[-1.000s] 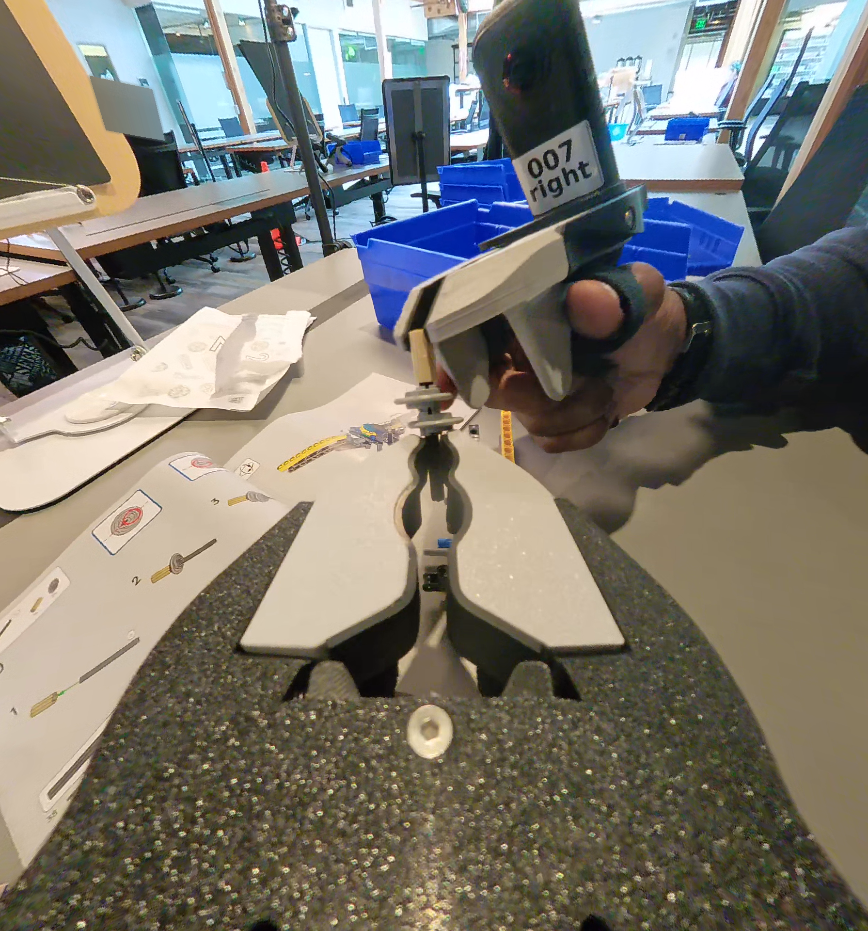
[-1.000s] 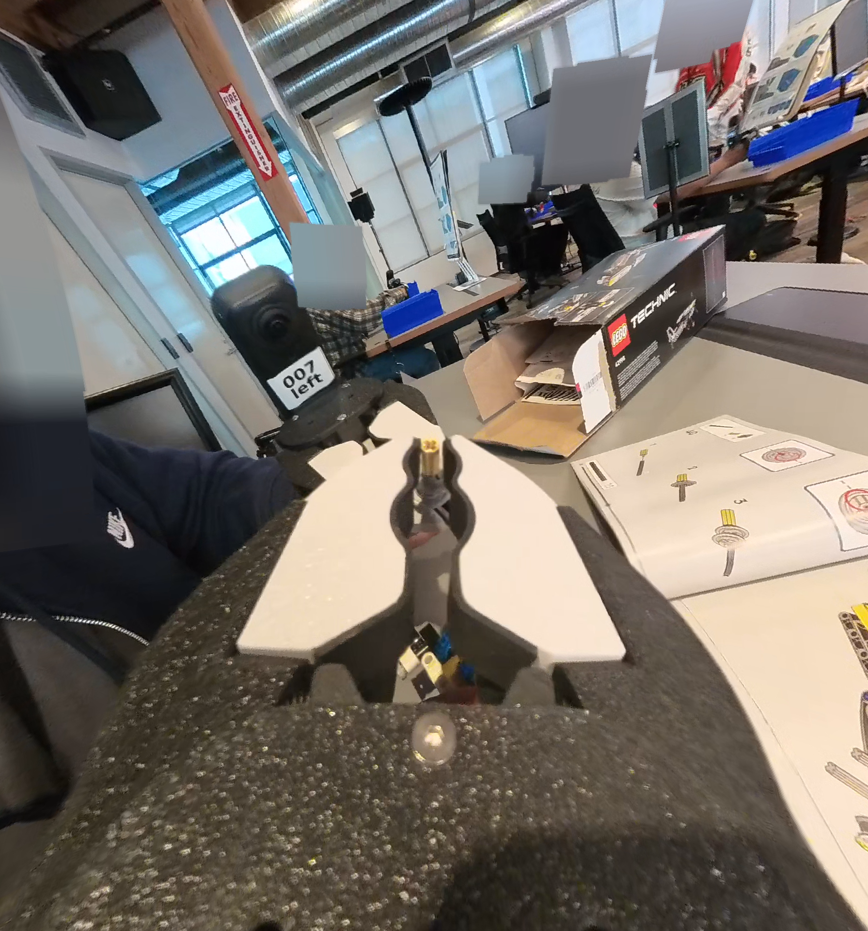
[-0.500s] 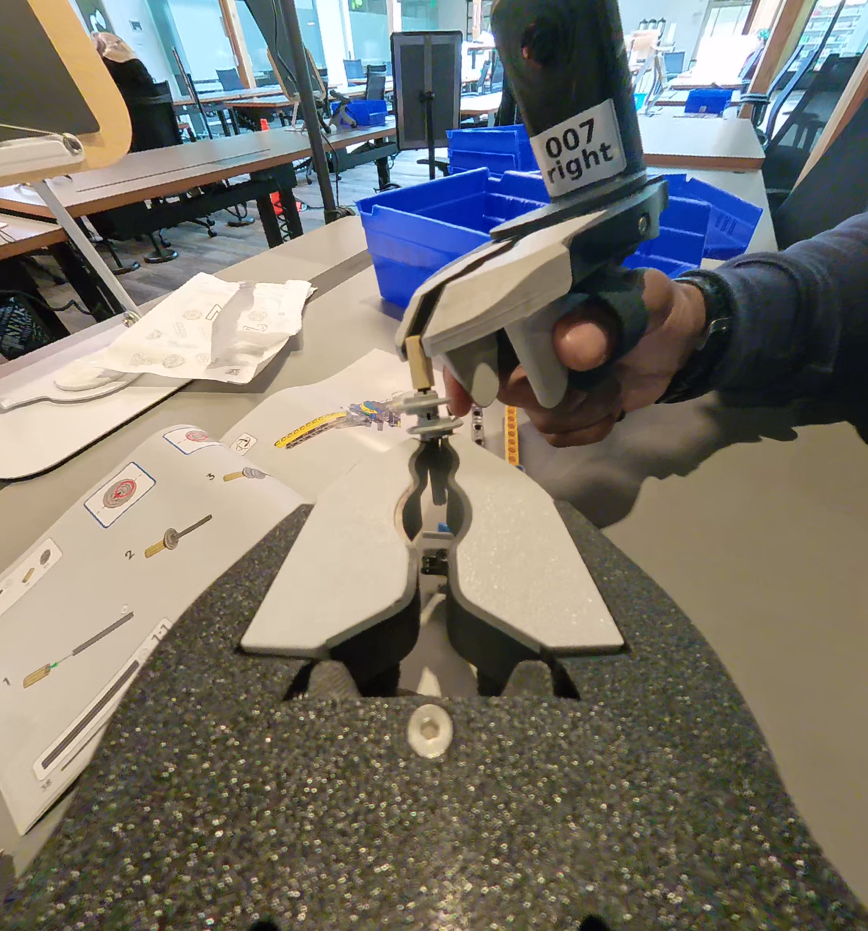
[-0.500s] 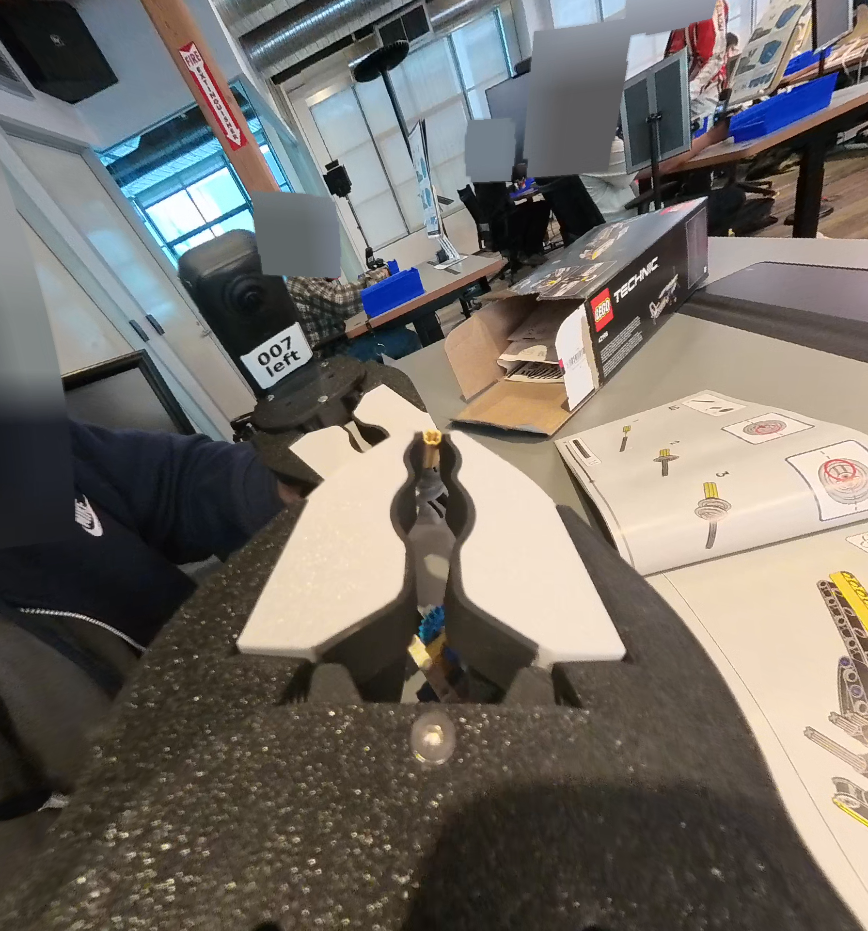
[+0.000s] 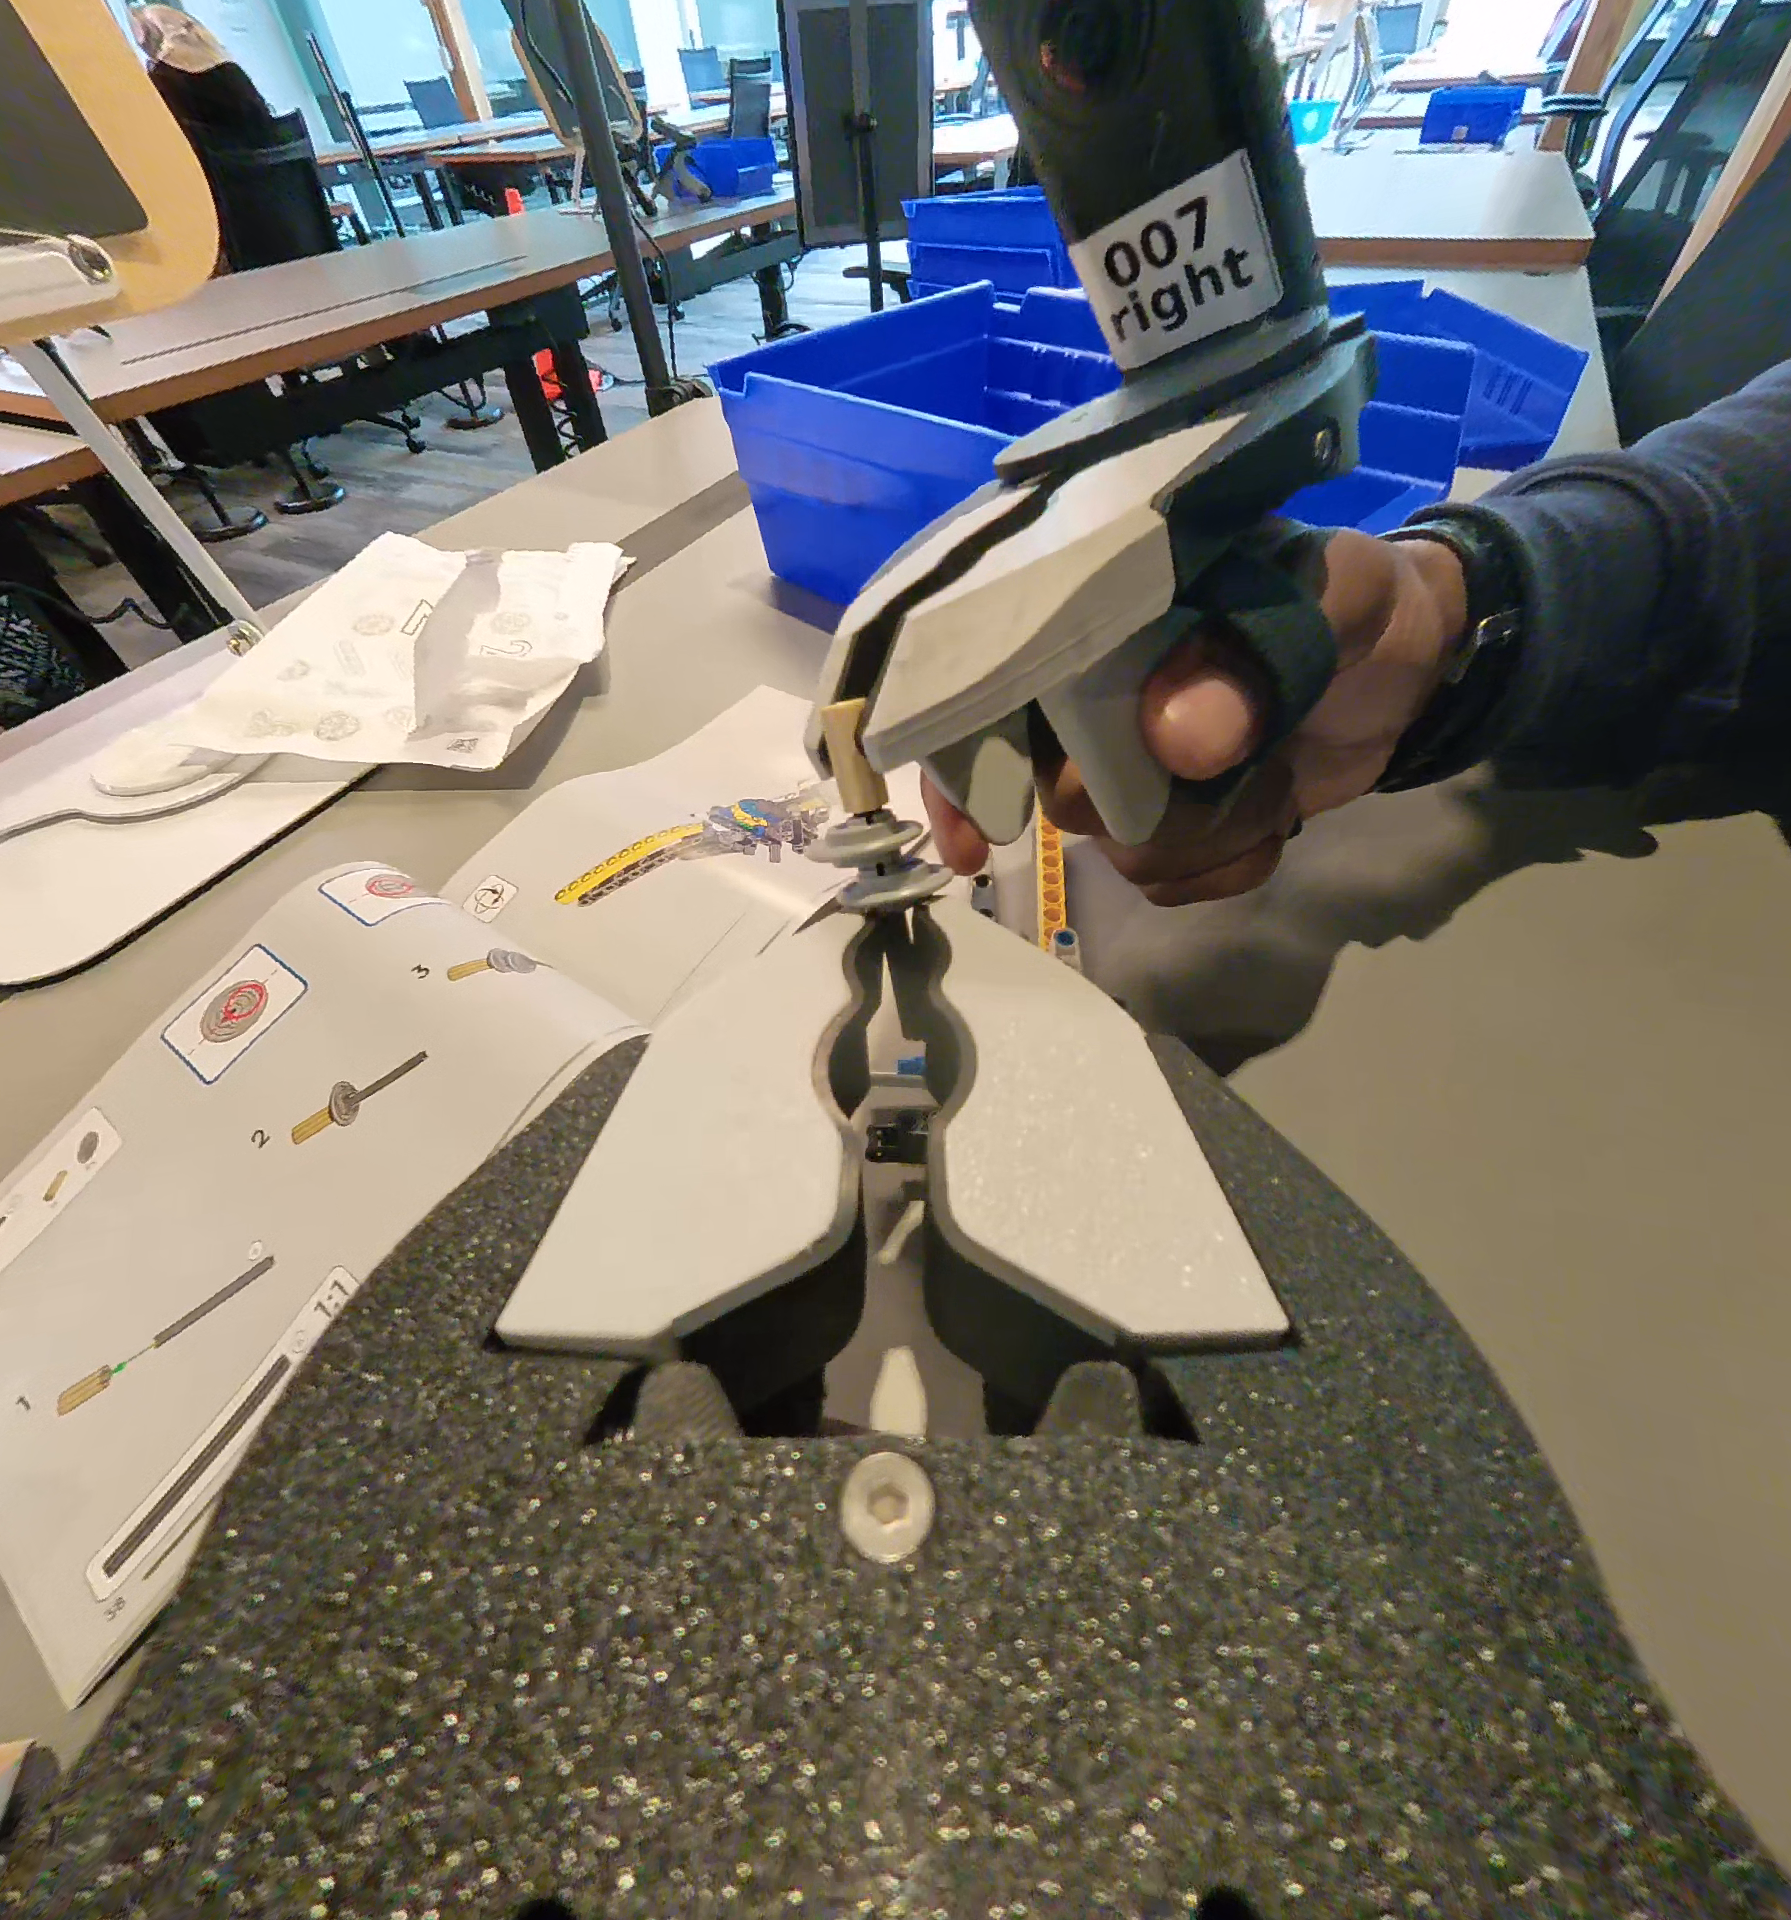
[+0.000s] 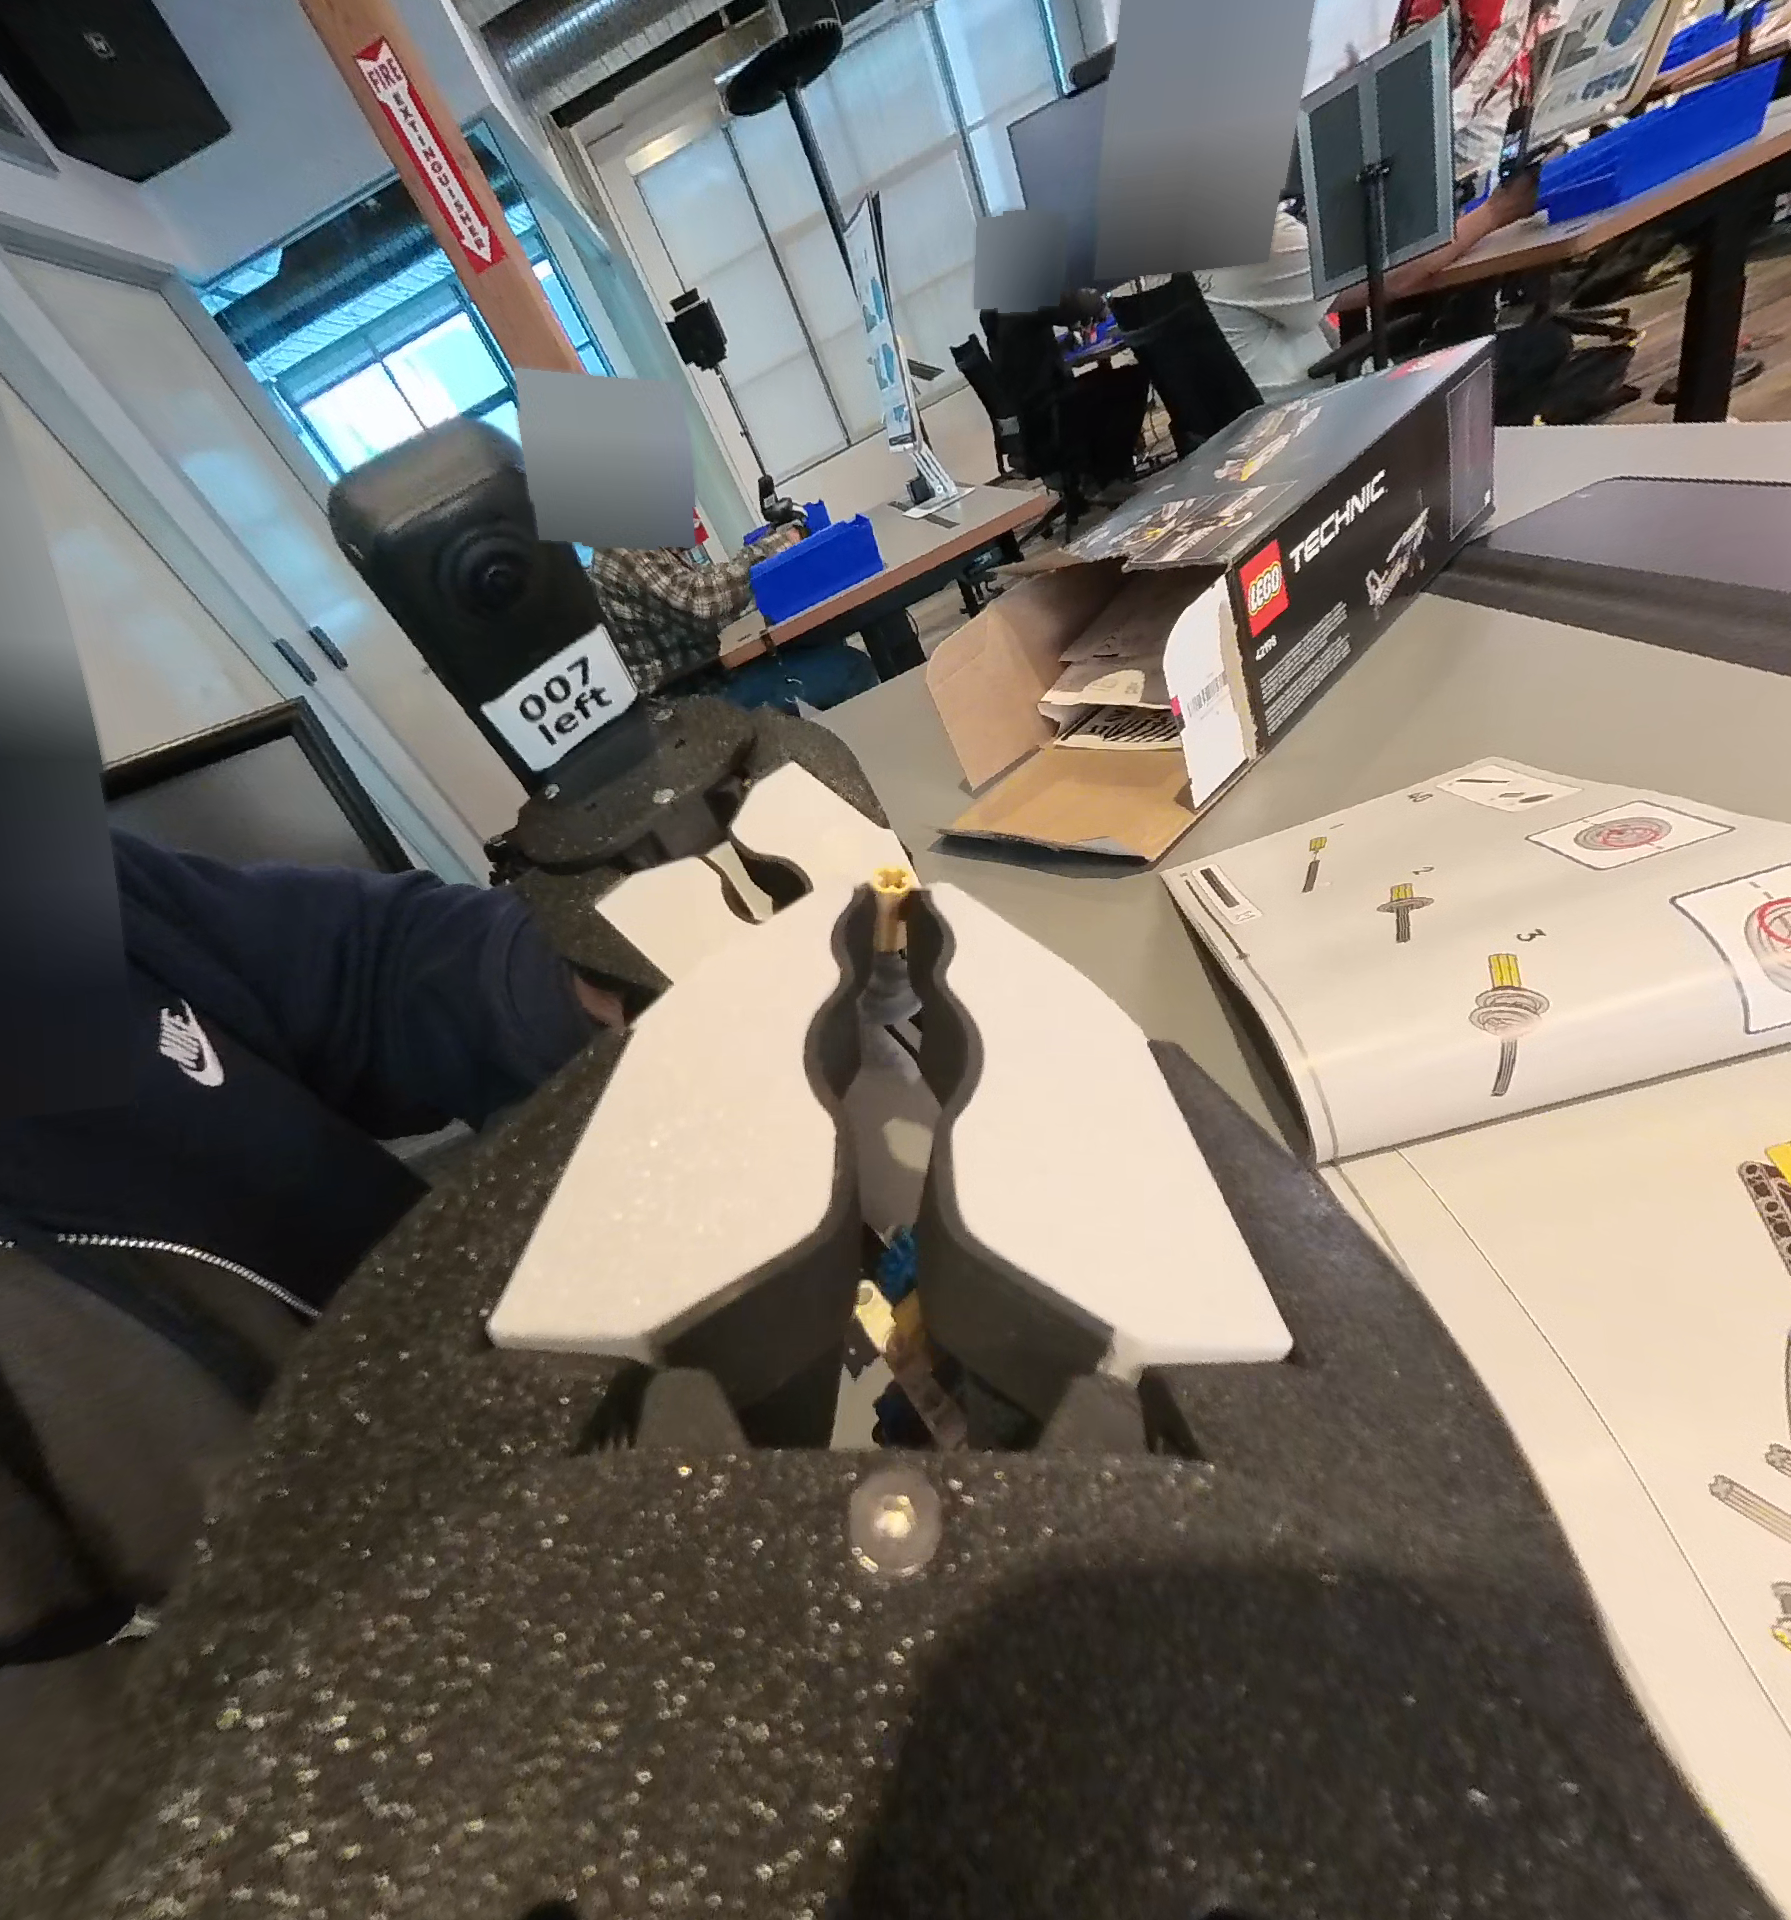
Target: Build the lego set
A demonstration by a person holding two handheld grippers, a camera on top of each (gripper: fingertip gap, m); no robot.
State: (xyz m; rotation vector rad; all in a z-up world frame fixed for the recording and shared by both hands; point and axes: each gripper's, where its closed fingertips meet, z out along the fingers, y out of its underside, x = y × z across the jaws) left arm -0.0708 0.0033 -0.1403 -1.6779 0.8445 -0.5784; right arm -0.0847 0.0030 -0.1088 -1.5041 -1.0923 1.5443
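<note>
In the left wrist view my left gripper (image 5: 886,928) is shut on a thin dark axle (image 5: 906,1000) that stands up from its tips. Two grey discs (image 5: 875,862) sit on the axle just above the tips. A tan connector (image 5: 847,743) caps the axle's top. My right gripper (image 5: 841,717) comes down from the upper right and is shut on that connector. In the right wrist view the tan connector (image 6: 889,906) shows end-on between my right gripper's tips (image 6: 889,896), with the grey discs (image 6: 886,1003) below it and the left gripper (image 6: 756,868) just beyond.
An open instruction booklet (image 5: 299,1091) lies on the grey table (image 5: 1493,1195), and also shows in the right wrist view (image 6: 1493,935). Blue bins (image 5: 870,436) stand behind. A crumpled paper bag (image 5: 434,665) lies left. A yellow beam (image 5: 1052,883) lies under the right hand. An open set box (image 6: 1286,623) lies beyond.
Both grippers stay shut on the axle assembly. The right gripper has tilted and the pair has shifted slightly. The discs and connector remain on the axle.
</note>
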